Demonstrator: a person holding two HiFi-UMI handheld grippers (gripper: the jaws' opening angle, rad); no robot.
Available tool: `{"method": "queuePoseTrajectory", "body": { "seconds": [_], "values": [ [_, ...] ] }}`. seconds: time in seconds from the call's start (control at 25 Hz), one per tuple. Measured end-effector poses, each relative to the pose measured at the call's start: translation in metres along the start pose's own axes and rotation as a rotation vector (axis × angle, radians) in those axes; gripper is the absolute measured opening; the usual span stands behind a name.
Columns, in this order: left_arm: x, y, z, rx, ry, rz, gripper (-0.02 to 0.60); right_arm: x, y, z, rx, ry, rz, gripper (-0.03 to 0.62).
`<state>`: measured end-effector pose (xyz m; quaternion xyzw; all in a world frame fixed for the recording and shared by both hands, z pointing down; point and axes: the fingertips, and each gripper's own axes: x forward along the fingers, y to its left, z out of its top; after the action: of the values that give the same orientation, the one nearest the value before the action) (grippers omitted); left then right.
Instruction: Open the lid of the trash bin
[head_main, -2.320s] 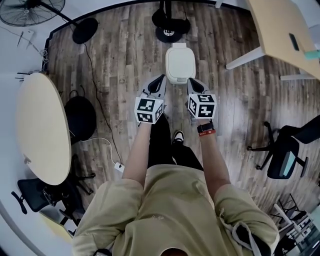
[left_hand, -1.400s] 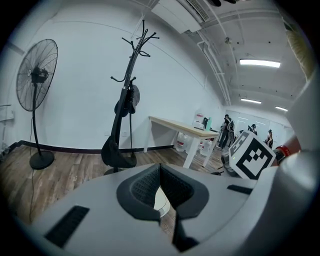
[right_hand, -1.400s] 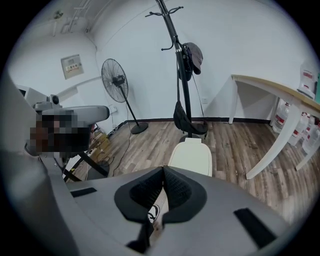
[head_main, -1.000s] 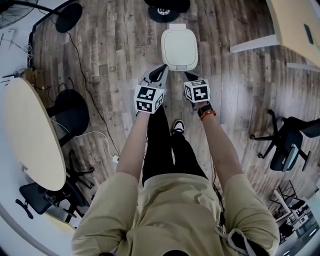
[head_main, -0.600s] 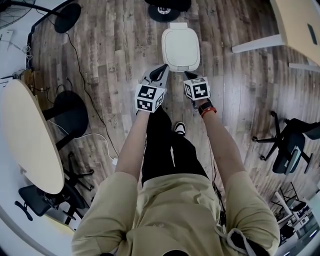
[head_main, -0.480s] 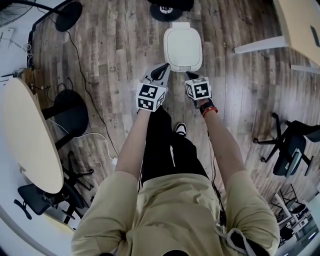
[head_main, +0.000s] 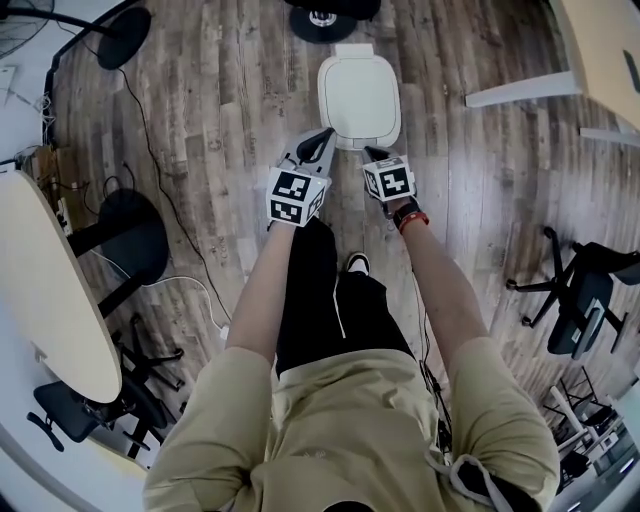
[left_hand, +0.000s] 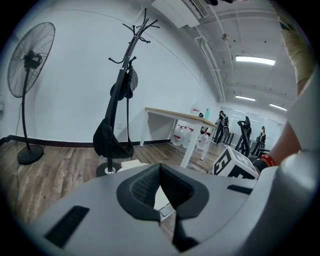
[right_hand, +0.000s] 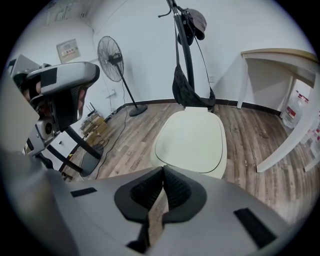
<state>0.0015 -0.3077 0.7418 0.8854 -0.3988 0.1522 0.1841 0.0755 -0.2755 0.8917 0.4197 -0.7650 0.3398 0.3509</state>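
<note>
Just short of the trash bin (head_main: 358, 95), on its near side: both tongs, held low over the wood floor (head_main: 230, 110).

- Bin stands on the floor; pale lid (right_hand: 192, 135) lies flat and closed.
- Left tongs (head_main: 320, 142): near the bin's front-left corner, apart from it. Tips pressed together, nothing between them.
- Right tongs (head_main: 372, 153): just before the bin's front edge. Tips also together, empty. The right gripper view looks across the lid from that front edge.
- No contact with the bin that I can make out from either of the 2.
- Coat stand base (head_main: 325, 15) sits near the bin's far side.

Step in hand, as I read it: the approach. The lid is not yet engaged.

Next move likely calls for working a tip under the lid's front lip, or parting 1 pair of tongs to pinch that lip. Then lift in an arc toward the bin's far side, where the hinge seems to be. No pedal seen.
</note>
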Motion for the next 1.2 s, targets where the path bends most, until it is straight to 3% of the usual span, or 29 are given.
{"method": "queuePoseTrajectory", "body": {
  "seconds": [0.36,1.2],
  "values": [
    [0.013,0.019,-0.02,-0.007,-0.006,-0.012,0.023,0.041,-0.005,-0.012,0.0,0.024,0.002,0.0],
    [0.019,0.023,-0.031,-0.014,-0.012,-0.007,0.023,0.061,-0.015,-0.029,0.02,0.085,-0.008,0.0]
  ]
}}
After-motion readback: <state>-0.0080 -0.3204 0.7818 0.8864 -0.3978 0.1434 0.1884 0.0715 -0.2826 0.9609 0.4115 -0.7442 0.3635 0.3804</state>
